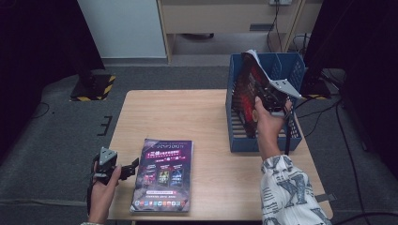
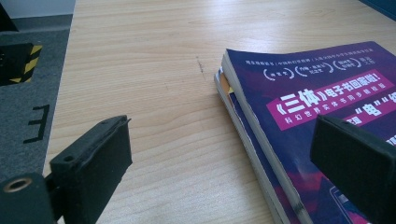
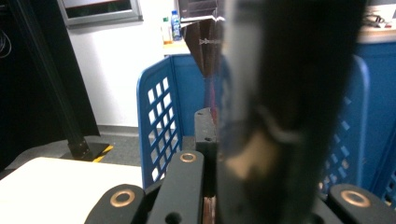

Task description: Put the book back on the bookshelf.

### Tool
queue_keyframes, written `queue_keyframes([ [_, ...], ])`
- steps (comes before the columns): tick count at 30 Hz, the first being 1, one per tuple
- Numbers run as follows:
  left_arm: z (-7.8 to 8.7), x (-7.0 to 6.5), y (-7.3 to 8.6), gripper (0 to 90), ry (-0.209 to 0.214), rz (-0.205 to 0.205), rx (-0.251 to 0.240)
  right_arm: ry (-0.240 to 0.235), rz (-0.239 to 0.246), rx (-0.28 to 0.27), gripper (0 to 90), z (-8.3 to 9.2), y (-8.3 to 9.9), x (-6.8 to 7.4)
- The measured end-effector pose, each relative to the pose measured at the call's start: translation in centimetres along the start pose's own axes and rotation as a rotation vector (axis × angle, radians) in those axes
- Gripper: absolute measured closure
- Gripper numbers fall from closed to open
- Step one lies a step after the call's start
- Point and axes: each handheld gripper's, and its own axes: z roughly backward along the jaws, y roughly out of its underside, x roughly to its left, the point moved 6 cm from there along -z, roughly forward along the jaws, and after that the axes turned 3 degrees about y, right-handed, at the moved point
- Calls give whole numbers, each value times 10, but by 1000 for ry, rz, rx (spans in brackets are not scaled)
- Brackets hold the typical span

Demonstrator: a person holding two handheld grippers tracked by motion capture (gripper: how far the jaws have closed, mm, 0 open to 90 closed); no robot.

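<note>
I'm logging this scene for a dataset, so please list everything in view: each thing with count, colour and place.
table: one, light wood, centre of the high view
file rack: one, blue, slotted walls, right side of the table
magazine: one, dark red and black, upright in the file rack, clamped by the right gripper
book stack: at least two, purple covers, flat on the table's near left
stand base: one, black with yellow stripes, on the grey floor beyond the table
left gripper: one, black, jaws open, at the book stack's left edge
right gripper: one, black, grey plate on top, shut on the magazine
</note>
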Motion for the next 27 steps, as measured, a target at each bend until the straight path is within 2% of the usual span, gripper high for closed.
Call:
queue_keyframes([
  [8, -1, 1, 0, 50, 3, 5, -3, -22, 4, 17, 869, -9, 12, 13],
  [15, 0, 1, -1, 50, 4, 4, -5, -37, 13, 31, 861, -10, 22, 25],
  [21, 0, 1, -1, 50, 5, 5, -6, -39, 21, 49, 843, -7, 29, 26],
  [27, 1, 1, -1, 50, 4, 3, -5, -73, 25, 71, 791, -4, 30, 27],
])
